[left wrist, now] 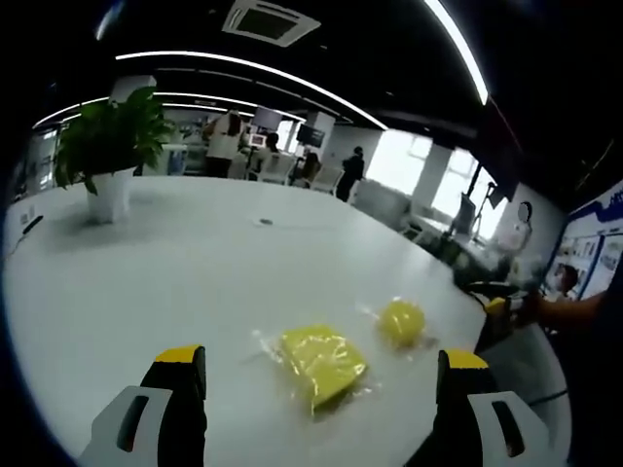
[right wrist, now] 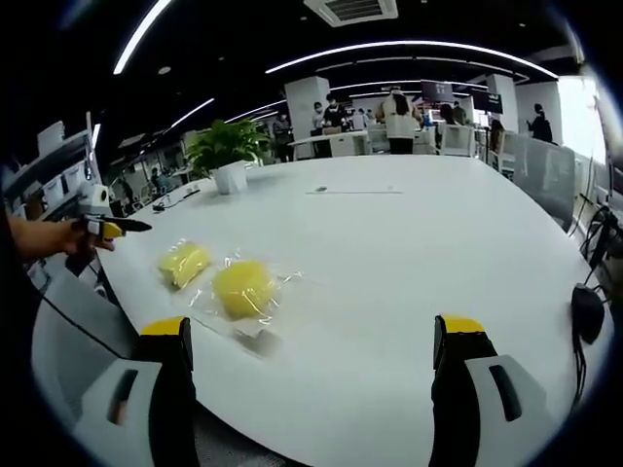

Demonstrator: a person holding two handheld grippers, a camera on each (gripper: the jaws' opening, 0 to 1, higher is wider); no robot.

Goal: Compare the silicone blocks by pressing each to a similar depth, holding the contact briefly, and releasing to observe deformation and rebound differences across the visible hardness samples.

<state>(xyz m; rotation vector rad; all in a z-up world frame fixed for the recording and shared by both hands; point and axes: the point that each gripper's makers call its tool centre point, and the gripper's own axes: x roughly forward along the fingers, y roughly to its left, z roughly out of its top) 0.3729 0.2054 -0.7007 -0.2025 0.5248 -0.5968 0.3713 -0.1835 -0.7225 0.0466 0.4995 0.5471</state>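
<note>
Left gripper view: we see left claw (left wrist: 321, 389) spread wide, empty, above white table (left wrist: 195, 272). Two yellow silicone blocks in clear wrap: nearer block (left wrist: 321, 362) at 12 o'clock between jaws, farther block (left wrist: 401, 321) at 1 o'clock. Right claw (left wrist: 498, 313) at 3 o'clock; we cannot tell its state here. Risk, we judge: wrap slides under press, depth uneven.

Right gripper view: own jaws released, empty; both samples at 10 o'clock. Adds potted plant (right wrist: 229, 151) beyond.

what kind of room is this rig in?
Probably an open-plan office or lab. A big white table carries a potted plant and two wrapped yellow silicone blocks. People stand at desks behind it, under strip lights and a ceiling air vent.
</note>
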